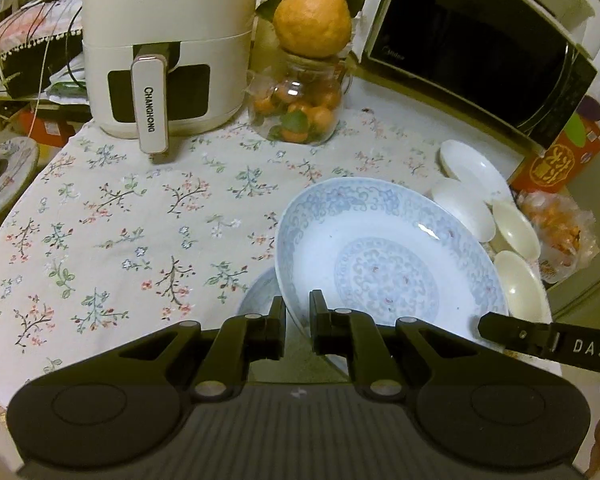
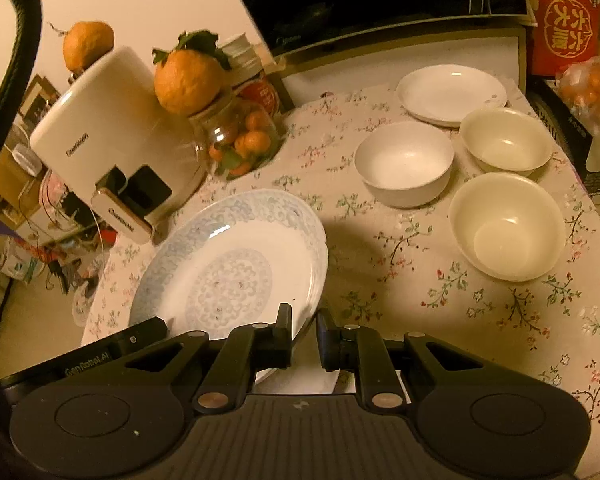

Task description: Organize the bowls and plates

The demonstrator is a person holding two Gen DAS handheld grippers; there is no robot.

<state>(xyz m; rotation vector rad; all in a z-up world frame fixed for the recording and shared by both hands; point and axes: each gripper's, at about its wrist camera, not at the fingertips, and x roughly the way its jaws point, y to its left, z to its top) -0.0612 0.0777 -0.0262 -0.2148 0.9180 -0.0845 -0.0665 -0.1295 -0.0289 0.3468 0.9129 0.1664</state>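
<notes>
Gripping opposite rim edges, the left claw (image 1: 298, 312) and right claw (image 2: 304, 328) are both clamped on the patterned plate (image 1: 380, 248). This two-point hold keeps it tilted above the desk (image 1: 140, 220).

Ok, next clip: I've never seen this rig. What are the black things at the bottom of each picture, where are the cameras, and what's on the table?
There is no robot here. A person holds a hand-held gripper in each hand, each with a fisheye camera looking forward along its two fingers.

The left wrist picture shows the left hand-held gripper; the right wrist picture shows the right hand-held gripper. Both are shut on the rim of the same blue-patterned plate, one at each side, holding it tilted. Another patterned dish peeks out beneath it.

On the floral tablecloth are a white plate and three bowls. Behind stand an air fryer, a glass jar of small oranges with a big orange on top, and a microwave.
</notes>
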